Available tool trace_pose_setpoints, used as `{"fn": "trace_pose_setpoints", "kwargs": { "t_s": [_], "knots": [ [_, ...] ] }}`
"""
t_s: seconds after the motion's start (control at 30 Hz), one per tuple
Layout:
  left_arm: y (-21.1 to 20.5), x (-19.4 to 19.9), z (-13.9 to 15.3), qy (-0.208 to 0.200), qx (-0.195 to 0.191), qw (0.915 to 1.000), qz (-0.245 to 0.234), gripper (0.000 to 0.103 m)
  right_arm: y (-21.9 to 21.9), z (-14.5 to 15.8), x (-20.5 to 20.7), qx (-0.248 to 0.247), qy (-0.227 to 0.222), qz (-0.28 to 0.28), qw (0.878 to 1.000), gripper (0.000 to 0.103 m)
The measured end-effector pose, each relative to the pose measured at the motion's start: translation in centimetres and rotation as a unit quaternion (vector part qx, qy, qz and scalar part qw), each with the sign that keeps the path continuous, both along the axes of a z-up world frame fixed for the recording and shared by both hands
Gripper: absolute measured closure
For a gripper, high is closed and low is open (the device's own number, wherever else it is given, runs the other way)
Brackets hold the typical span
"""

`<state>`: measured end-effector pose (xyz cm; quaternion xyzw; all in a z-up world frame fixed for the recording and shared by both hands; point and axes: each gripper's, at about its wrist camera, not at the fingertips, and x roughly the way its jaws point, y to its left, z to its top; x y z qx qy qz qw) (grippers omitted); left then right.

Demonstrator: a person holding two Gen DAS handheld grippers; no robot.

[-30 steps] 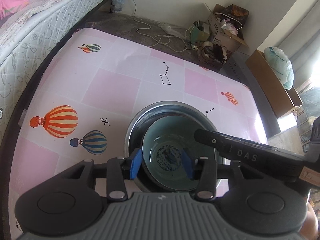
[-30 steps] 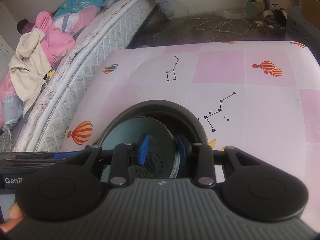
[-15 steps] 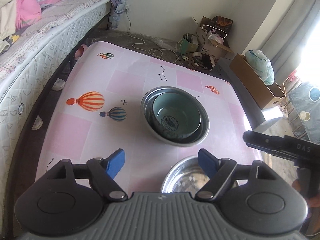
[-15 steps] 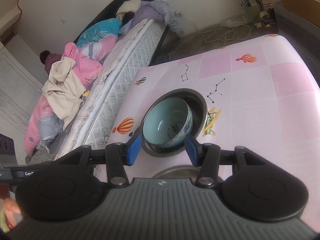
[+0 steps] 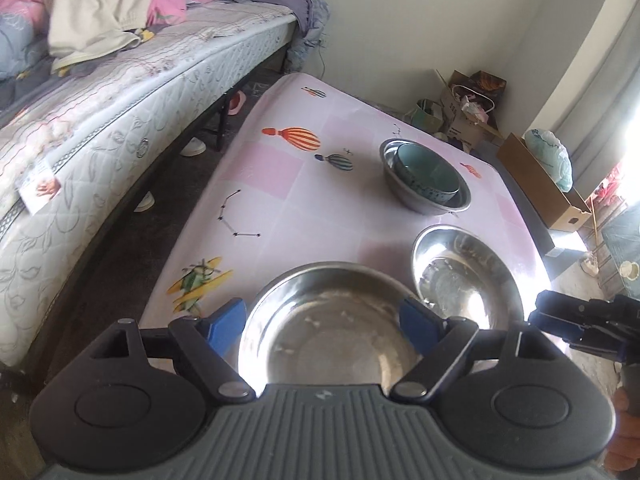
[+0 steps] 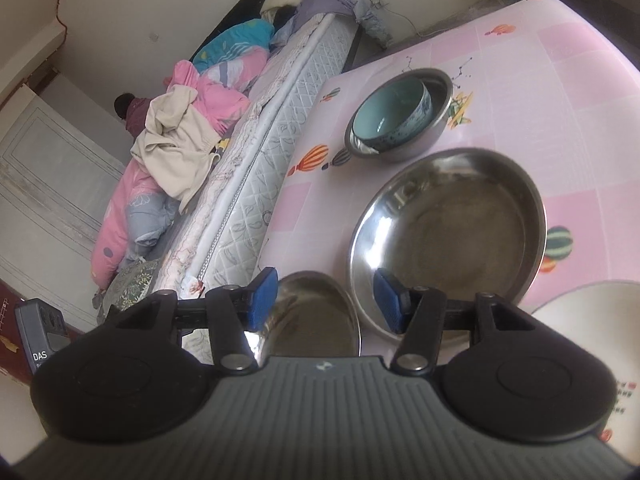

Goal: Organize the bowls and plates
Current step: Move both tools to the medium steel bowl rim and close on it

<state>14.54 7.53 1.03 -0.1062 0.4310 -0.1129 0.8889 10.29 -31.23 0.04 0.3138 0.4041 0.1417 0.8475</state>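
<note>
A teal ceramic bowl point(image 5: 426, 174) sits tilted inside a steel bowl point(image 5: 416, 200) far on the pink table; both show in the right wrist view, the teal bowl point(image 6: 390, 116) and the steel bowl point(image 6: 416, 144). Two empty steel bowls stand nearer: one point(image 5: 328, 328) under my left gripper point(image 5: 326, 326), another point(image 5: 464, 276) to its right. In the right wrist view the large steel bowl point(image 6: 448, 236) and a smaller one point(image 6: 316, 312) lie below my right gripper point(image 6: 326, 300). Both grippers are open and empty, held above the bowls.
A white plate point(image 6: 592, 312) lies at the table's near right corner. A bed point(image 5: 100, 120) with bedding runs along the table's left side. Cardboard boxes point(image 5: 540, 184) and bags sit on the floor beyond the table. The right gripper's body point(image 5: 588, 320) shows at the right edge.
Both grippers let go of the teal bowl inside the far steel bowl, opened, and pulled back and up. Two nearer steel bowls and a white plate have come into view.
</note>
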Motion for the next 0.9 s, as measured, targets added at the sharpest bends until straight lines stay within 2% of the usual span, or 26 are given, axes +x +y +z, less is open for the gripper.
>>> {"fn": "trace_pose_setpoints", "kwargs": {
  "t_s": [0.2, 0.33, 0.43, 0.53, 0.67, 0.9],
  "knots": [
    [0.9, -3.5, -2.9, -0.008, 0.03, 0.9992, 0.027, 0.018, 4.4, -3.1, -2.8, -0.035, 0.02, -0.005, 0.999, 0.05],
    [1.3, -5.4, -4.2, -0.009, 0.018, 0.999, 0.041, 0.018, 6.3, -4.3, -3.8, -0.035, 0.026, -0.007, 0.999, 0.05],
    [1.5, -6.5, -4.8, -0.02, 0.005, 0.9981, 0.058, 0.018, 7.4, -4.7, -4.4, -0.059, 0.015, -0.008, 0.998, 0.05],
    [1.5, -7.2, -5.2, -0.023, -0.005, 0.9977, 0.063, 0.019, 7.8, -5.1, -4.5, -0.054, 0.021, -0.01, 0.998, 0.05],
    [0.9, -7.7, -5.5, -0.036, 0.013, 0.9971, 0.066, 0.023, 8.1, -5.1, -4.6, -0.072, 0.01, -0.022, 0.997, 0.05],
    [1.0, -7.4, -6.7, -0.044, 0.014, 0.997, 0.063, 0.03, 7.7, -5.5, -4.6, -0.065, 0.001, -0.05, 0.997, 0.052]
  ]
}}
